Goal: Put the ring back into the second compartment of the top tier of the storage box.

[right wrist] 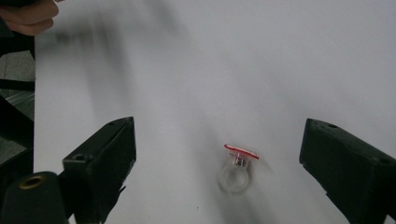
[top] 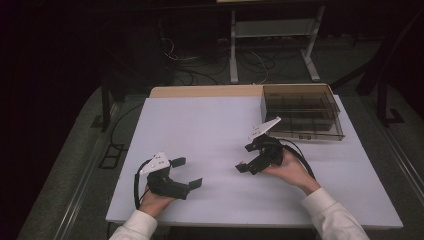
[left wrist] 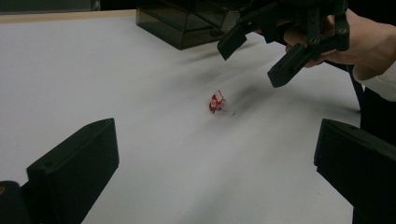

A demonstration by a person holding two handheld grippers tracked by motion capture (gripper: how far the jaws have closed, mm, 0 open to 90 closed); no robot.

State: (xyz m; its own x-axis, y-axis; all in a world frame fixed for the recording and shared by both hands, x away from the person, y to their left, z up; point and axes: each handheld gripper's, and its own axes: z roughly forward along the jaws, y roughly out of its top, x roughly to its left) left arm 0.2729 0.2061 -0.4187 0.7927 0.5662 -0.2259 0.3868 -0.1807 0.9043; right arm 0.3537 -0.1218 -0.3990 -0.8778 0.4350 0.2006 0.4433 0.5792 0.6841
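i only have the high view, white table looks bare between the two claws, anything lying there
Observer: Yes. The left gripper view shows a small red-topped clear plastic ring lying on the white table.
Operator: is the right claw on it
Observer: No. In the right gripper view the ring lies between the open jaws of the right claw, touching neither.
Operator: and the left claw
Observer: The left claw is open with nothing between its jaws; the ring lies well ahead of it.
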